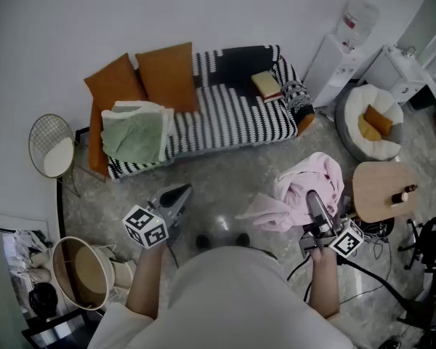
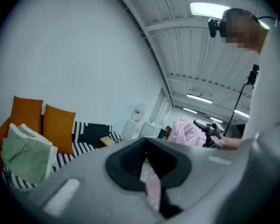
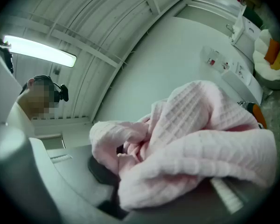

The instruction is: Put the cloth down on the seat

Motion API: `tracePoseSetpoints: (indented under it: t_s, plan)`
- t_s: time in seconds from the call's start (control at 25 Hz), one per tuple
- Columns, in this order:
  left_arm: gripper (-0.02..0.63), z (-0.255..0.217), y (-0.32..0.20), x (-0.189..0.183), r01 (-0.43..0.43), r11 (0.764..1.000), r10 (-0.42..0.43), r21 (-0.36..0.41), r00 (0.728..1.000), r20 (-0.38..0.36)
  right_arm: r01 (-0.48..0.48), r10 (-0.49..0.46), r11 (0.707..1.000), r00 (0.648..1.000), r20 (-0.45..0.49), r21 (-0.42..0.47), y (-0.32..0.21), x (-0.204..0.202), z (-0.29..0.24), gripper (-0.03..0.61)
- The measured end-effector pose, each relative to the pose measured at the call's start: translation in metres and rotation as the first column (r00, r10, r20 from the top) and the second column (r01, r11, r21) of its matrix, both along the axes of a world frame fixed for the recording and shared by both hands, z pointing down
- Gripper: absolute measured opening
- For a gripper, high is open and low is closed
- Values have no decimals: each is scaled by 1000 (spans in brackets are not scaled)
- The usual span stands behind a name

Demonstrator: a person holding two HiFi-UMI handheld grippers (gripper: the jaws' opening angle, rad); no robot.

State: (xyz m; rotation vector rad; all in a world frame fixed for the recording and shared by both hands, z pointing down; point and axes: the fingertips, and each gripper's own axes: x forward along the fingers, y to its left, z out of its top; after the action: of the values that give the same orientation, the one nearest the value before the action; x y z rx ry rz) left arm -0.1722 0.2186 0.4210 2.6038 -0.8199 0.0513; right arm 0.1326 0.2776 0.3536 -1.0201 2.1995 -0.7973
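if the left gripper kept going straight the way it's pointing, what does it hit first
Probably the black-and-white striped sofa, around its right half in the head view; only grey floor lies between it and the left gripper. Depth is uncertain.

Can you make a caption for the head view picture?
Right gripper holds a bunched pink cloth in the air, short of the striped sofa.

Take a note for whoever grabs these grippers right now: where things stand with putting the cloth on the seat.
Right gripper: shut on the pink cloth, which is bunched and held in the air, short of the striped sofa.
Left gripper: apart from the cloth; unclear whether its jaws are open or shut.
Done: cloth is picked up.
Left: carry it to the sofa's bare striped seat, clear of the green cloth, and let go.
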Motion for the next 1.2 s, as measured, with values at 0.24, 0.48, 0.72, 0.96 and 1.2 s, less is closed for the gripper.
tracePoseSetpoints:
  t_s: [0.24,0.48,0.72,0.96,1.2]
  plan:
    - [0,0,-2,5,-4,1000,4,1,1000,0,-1,1,1000,1000,5,3,0,4,-2,81]
    - [0,-1,2,8,-10,1000,10,1,1000,2,-5,5,1000,1000,-4,4,5,5,-3,81]
    - [0,0,5,15,-11,1000,11,0,1000,8,10,-10,1000,1000,11,7,5,11,-5,80]
    - [0,-1,9,33,-13,1000,13,1,1000,13,29,-29,999,1000,8,16,5,25,-6,80]
    - [0,1,13,54,-5,1000,5,-1,1000,22,53,-53,999,999,11,-2,2,44,0,80]
